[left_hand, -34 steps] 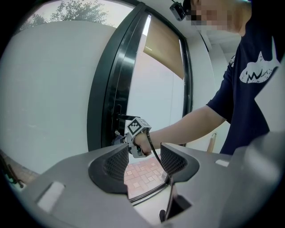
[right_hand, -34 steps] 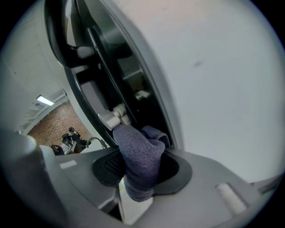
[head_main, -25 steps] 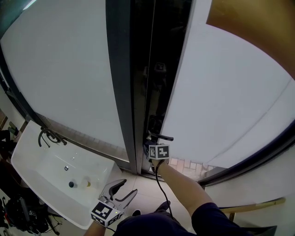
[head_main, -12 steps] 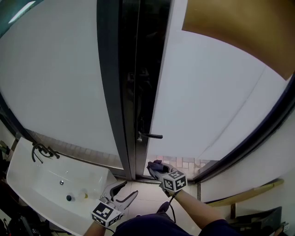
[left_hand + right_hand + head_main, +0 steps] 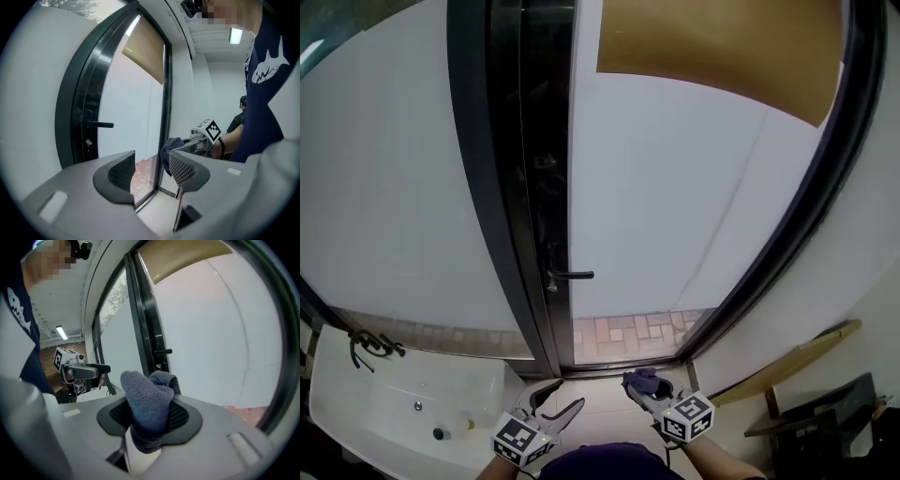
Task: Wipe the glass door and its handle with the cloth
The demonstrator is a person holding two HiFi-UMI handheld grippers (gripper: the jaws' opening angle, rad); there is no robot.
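the right gripper (image 5: 639, 384), bottom centre, clenches the cloth (image 5: 145, 401) bunched for wiping, well below the handle (image 5: 570, 275); the left gripper (image 5: 558, 398) gapes empty.

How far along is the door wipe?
Done: probably the handle; the right gripper was at it a second ago. In hand: that gripper, shut on the cloth, now pulled back; left gripper open, empty. Left: the glass door, no wiping shown.
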